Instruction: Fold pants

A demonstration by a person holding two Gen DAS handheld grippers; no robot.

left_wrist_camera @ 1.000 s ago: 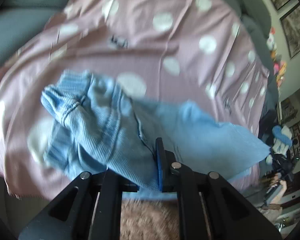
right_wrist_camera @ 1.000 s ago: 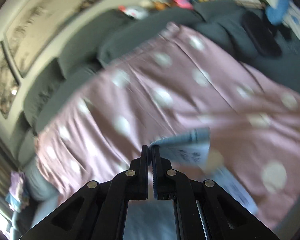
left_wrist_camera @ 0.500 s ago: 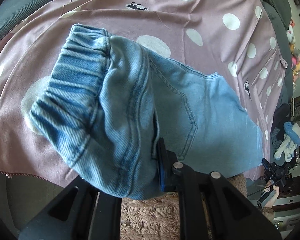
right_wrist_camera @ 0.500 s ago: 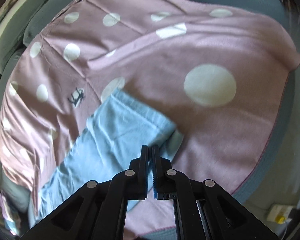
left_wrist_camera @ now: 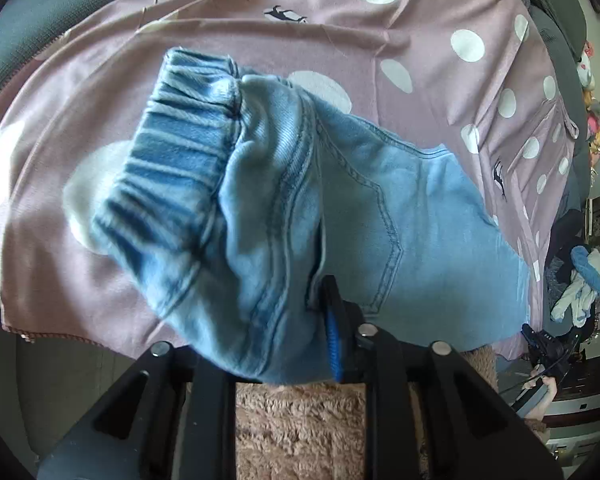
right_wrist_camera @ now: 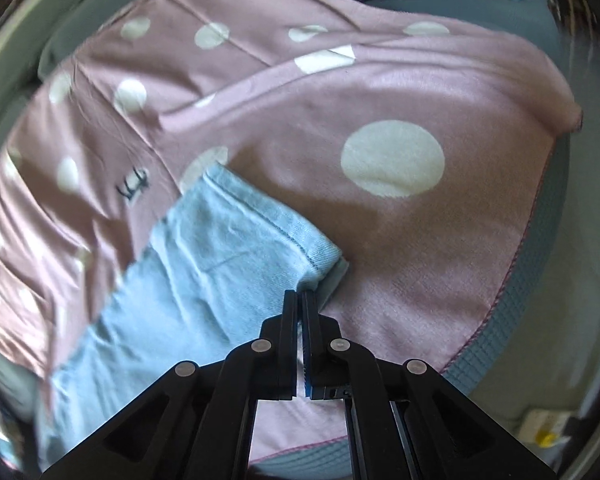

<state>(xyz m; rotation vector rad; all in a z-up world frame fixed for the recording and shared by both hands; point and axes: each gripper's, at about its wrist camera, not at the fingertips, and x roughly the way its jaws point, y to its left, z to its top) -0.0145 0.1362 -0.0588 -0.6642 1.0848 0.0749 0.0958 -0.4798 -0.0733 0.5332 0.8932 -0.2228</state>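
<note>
Light blue denim pants (left_wrist_camera: 340, 208) lie across a pink polka-dot blanket (left_wrist_camera: 340, 20). Their elastic waistband (left_wrist_camera: 172, 160) is bunched at the left in the left wrist view. My left gripper (left_wrist_camera: 300, 320) is shut on the waist end of the pants; the cloth hides the left finger, and the right finger (left_wrist_camera: 334, 320) with its blue pad shows. In the right wrist view the pant legs (right_wrist_camera: 204, 264) run down to the left. My right gripper (right_wrist_camera: 300, 300) is shut on the hem corner (right_wrist_camera: 320, 264), close above the blanket (right_wrist_camera: 420, 240).
The blanket covers a grey sofa (right_wrist_camera: 512, 300), whose edge shows at the right. A brown fuzzy surface (left_wrist_camera: 300, 432) lies below my left gripper. Soft toys (left_wrist_camera: 584, 284) and clutter sit at the far right. The blanket's hem (left_wrist_camera: 60, 336) hangs at the lower left.
Both grippers came down toward the blanket with the pants. The pants went from hanging and bunched to spread over the blanket. The right wrist view swung from the sofa back down to the hem.
</note>
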